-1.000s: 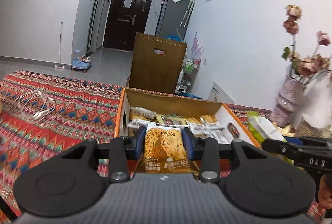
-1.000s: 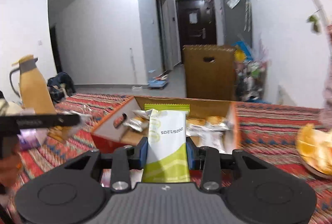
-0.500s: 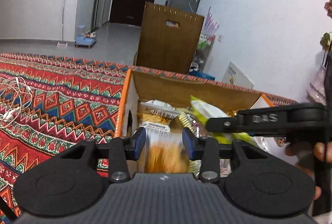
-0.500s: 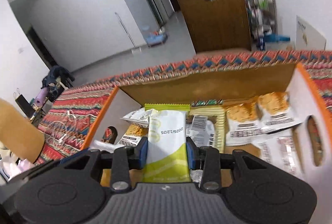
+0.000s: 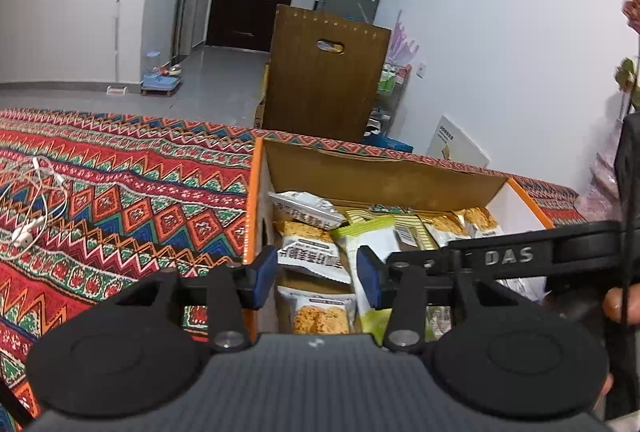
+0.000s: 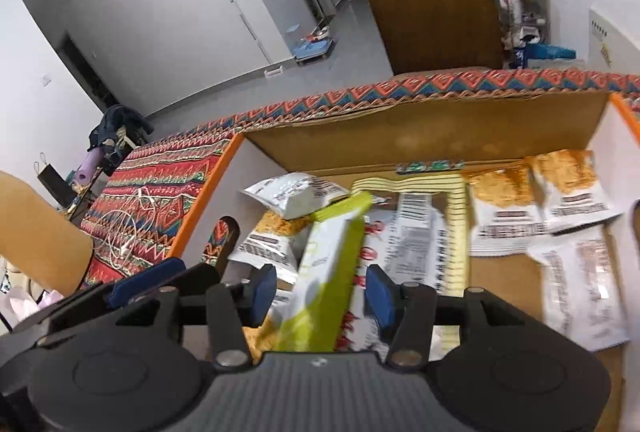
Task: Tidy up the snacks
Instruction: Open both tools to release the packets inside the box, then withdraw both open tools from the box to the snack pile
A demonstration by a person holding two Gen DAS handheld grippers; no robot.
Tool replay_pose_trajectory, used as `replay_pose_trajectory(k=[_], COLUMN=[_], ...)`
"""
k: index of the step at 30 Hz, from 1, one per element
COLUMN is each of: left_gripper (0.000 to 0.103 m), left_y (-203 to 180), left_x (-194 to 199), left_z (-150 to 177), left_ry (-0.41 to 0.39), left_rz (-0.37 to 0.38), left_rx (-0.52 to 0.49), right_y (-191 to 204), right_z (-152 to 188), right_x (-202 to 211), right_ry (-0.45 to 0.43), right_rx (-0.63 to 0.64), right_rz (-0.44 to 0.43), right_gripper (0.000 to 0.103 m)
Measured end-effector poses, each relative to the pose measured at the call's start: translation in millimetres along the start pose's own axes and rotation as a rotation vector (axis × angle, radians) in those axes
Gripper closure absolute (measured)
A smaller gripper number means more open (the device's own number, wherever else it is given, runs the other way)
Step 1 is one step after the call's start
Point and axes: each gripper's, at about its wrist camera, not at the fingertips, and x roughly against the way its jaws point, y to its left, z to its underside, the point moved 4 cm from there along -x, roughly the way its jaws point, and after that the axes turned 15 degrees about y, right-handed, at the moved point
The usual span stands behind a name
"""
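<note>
An open cardboard box (image 5: pixel 253 208) with an orange rim holds several snack packets. My left gripper (image 5: pixel 316 278) hangs over its left end with the jaws opening and nothing pressed between the pads. The orange-crisp packet (image 5: pixel 320 314) lies loose in the box just below them. My right gripper (image 6: pixel 322 292) is over the box (image 6: pixel 208 192) too, its jaws opening. The green-and-white packet (image 6: pixel 326 272) is between them, tilted and blurred, with gaps to both pads. In the left wrist view that green-and-white packet (image 5: pixel 370 242) rests among the other packets beside the right gripper's arm (image 5: pixel 508 256).
The patterned tablecloth (image 5: pixel 120 200) carries a white earphone cable (image 5: pixel 36 200) at the left. A tall brown cardboard panel (image 5: pixel 324 72) stands behind the table. A tan jug (image 6: pixel 36 232) is at the left of the right wrist view. A hand (image 5: pixel 620 306) holds the right gripper.
Both grippers came forward and down over the box. The left let go of the orange-crisp packet, which dropped into the box. The right jaws widened and the green packet is tipping free.
</note>
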Motion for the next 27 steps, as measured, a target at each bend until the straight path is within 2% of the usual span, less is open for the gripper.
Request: replay_pose_trajectory(k=[2, 4, 7, 9, 13, 15, 22, 27], left_gripper=[0.042, 0.036, 0.021, 0.021, 0.012, 0.009, 0.003, 0.003], left_y=[-6, -13, -23, -29, -43, -51, -80, -94], left_x=[7, 17, 36, 51, 82, 97, 150, 181], left_z=[2, 4, 6, 9, 16, 20, 39, 75], left_ry=[-0.006, -0.013, -0.038, -0.050, -0.078, -0.094, -0.150, -0.176], left_rz=[-0.003, -0.008, -0.040, -0.045, -0.039, -0.047, -0.066, -0.074], left_rx=[-0.008, -0.027, -0.055, -0.076, -0.105, -0.124, -0.160, -0.158], right_y=[-5, -10, -24, -33, -43, -43, -37, -27], right_z=[4, 9, 19, 27, 49, 63, 108, 146], right_x=[13, 30, 64, 86, 128, 145, 198, 220], right_ry=[-0.012, -0.034, -0.075, -0.100, -0.149, -0.167, -0.227, -0.277], right_rx=[0.001, 0.014, 0.031, 0.034, 0.086, 0.112, 0.151, 0.184], right_rz=[0.021, 0.061, 0.132, 0.172, 0.284, 0.305, 0.303, 0.285], right_gripper=[0.053, 0.053, 0.045, 0.041, 0.030, 0.030, 0.028, 0.022])
